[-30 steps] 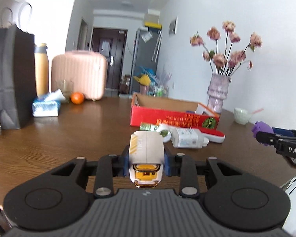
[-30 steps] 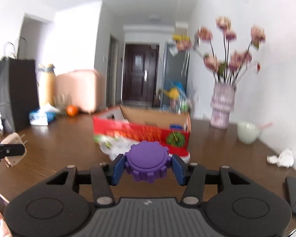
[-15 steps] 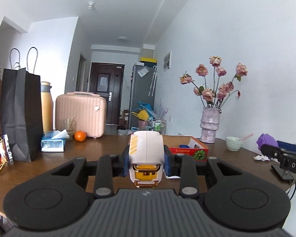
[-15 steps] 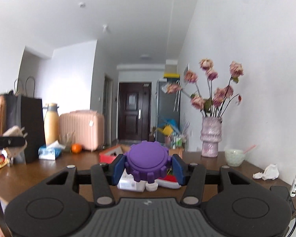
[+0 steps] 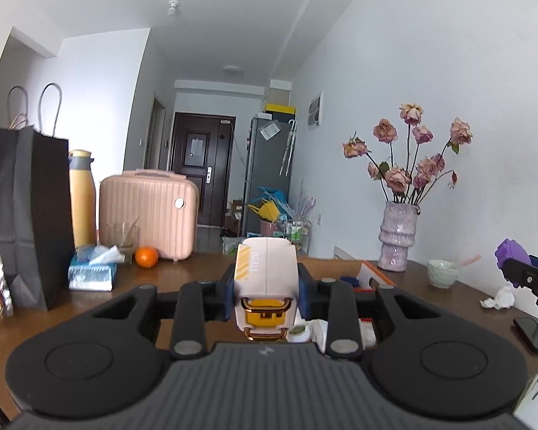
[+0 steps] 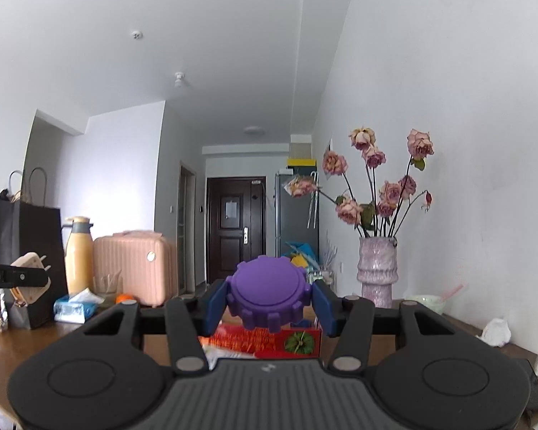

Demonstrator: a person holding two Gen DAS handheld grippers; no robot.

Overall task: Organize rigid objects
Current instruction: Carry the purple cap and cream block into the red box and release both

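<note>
My left gripper (image 5: 266, 292) is shut on a white and yellow toy case (image 5: 265, 279), held level above the brown table (image 5: 143, 279). My right gripper (image 6: 268, 299) is shut on a purple toothed gear (image 6: 268, 295), also held above the table. The red cardboard box (image 6: 269, 340) lies just below and beyond the right gripper; in the left wrist view its rim (image 5: 371, 272) shows behind the case. The right gripper with the gear shows at the right edge of the left wrist view (image 5: 513, 261).
A vase of dried roses (image 5: 398, 240), a small bowl (image 5: 443, 273), crumpled tissue (image 5: 498, 297) and a phone (image 5: 534, 333) stand on the right. A black paper bag (image 5: 28, 215), yellow flask (image 5: 81, 197), pink case (image 5: 149, 211), tissue pack (image 5: 91, 274) and orange (image 5: 146, 256) stand on the left.
Both grippers have risen and tilted up with their objects still held. The table and red box have dropped low in both views, and more wall and ceiling show.
</note>
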